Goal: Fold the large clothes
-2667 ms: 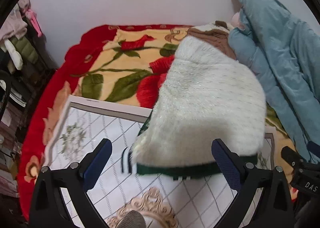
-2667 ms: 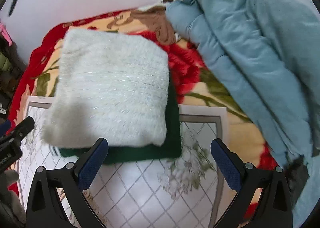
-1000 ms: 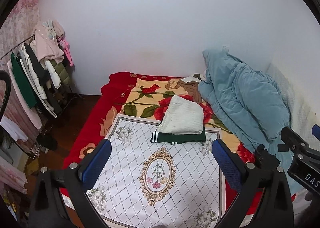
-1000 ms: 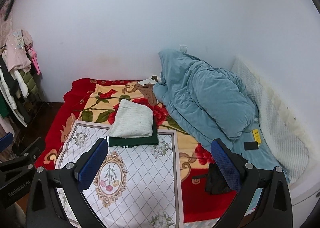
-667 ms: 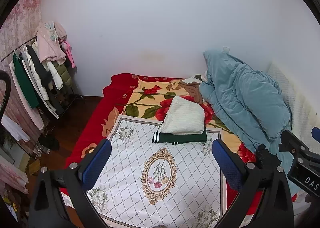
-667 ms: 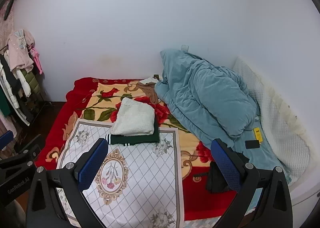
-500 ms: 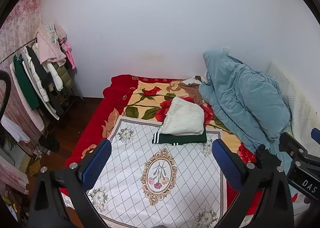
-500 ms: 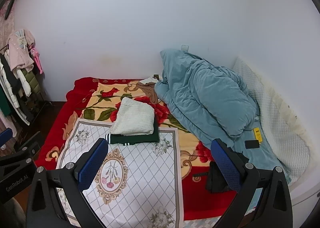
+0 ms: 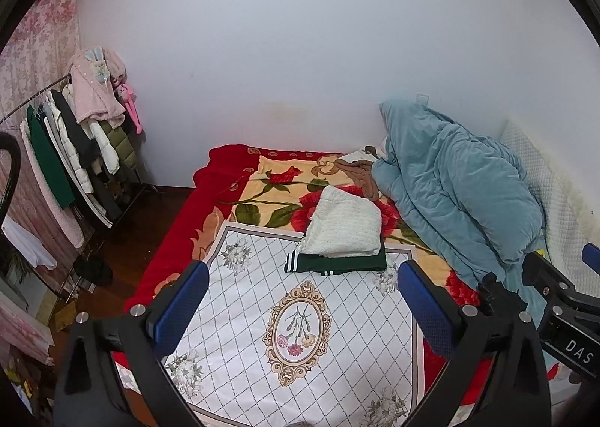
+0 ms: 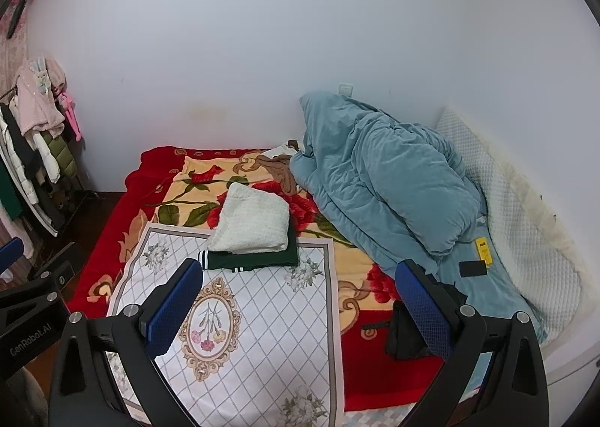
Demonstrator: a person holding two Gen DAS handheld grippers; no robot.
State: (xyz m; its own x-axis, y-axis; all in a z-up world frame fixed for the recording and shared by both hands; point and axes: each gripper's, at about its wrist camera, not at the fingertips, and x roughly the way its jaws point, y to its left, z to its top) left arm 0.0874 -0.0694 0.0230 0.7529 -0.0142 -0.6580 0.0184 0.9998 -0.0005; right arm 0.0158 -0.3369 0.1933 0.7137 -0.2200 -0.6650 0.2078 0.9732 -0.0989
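A folded white knit sweater (image 9: 343, 226) lies on top of a folded dark green garment (image 9: 337, 264) with white stripes, at the far edge of a white patterned mat (image 9: 300, 333) on the bed. The same stack shows in the right wrist view: sweater (image 10: 251, 220), green garment (image 10: 255, 260), mat (image 10: 240, 333). My left gripper (image 9: 300, 310) is open and empty, held high and well back from the stack. My right gripper (image 10: 300, 309) is also open and empty, equally far back.
A rumpled blue quilt (image 9: 450, 183) fills the bed's right side, over a red floral blanket (image 9: 277, 187). A brown garment (image 9: 360, 172) lies by the wall. A clothes rack (image 9: 75, 149) stands left. A black phone (image 10: 473, 268) and a dark item (image 10: 405, 333) lie right.
Both grippers pulled far back and up from the stack 2.7 s ago. Over the last second the views are nearly steady. The stack has not moved.
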